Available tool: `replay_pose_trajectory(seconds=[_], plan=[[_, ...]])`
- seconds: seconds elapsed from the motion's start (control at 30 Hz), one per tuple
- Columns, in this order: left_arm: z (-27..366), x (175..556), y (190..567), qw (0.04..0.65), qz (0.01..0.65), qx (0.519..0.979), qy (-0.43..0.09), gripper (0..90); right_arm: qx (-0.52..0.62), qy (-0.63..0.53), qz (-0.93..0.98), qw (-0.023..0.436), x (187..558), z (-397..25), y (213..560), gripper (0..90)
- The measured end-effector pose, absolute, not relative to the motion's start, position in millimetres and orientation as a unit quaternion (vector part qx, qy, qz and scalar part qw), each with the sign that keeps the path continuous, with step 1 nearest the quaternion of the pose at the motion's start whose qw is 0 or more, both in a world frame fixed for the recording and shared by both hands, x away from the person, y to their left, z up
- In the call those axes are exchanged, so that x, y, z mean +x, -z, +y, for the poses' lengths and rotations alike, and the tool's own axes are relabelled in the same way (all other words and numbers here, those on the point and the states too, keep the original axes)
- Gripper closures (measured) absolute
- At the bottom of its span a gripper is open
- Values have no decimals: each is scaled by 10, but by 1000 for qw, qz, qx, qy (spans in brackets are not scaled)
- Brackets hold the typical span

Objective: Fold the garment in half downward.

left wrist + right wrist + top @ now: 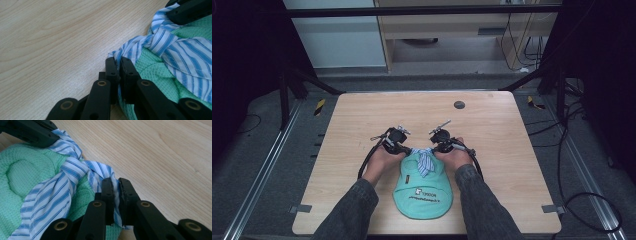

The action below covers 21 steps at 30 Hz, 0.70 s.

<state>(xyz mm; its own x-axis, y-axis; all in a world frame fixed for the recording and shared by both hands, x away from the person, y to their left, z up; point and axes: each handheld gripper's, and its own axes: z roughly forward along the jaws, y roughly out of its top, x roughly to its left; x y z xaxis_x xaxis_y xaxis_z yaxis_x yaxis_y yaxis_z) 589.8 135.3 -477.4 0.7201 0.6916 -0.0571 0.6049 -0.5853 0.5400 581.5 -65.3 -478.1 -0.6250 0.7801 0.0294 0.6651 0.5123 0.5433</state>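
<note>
A mint-green bib (423, 192) with a small printed logo lies flat on the wooden table (362, 120), close to the front edge. Its blue-and-white striped ties (425, 159) cross in a loose knot at the neck. My left gripper (406, 148) is shut on the left tie (130, 50), pinching the striped cloth between its black jaws (119, 65). On the other side my right gripper (437, 147) is shut on the right tie (100, 172), its jaws (116, 185) clamped over the fabric. The green quilted bib (22, 175) lies beside both.
A small dark round disc (459, 105) sits near the table's far edge. Black cables (367, 160) trail from each gripper along the person's forearms. Metal rails and a dark floor surround the table.
</note>
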Motion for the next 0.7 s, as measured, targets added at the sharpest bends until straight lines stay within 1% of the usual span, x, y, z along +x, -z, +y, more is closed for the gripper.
replay_pose_trajectory(seconds=[0.2, 0.33, 0.7], plan=[[1359, 5873, 4724, 272, 363, 887, -86, 861, 414, -278, 859, 116, 5768, -683, 4749, 834], [1344, 5853, 4621, 278, 357, 887, -96, 864, 405, -286, 859, 130, 5708, -705, 4673, 834], [1320, 5744, 4377, 295, 337, 885, -126, 867, 384, -311, 856, 149, 5579, -803, 4478, 834]])
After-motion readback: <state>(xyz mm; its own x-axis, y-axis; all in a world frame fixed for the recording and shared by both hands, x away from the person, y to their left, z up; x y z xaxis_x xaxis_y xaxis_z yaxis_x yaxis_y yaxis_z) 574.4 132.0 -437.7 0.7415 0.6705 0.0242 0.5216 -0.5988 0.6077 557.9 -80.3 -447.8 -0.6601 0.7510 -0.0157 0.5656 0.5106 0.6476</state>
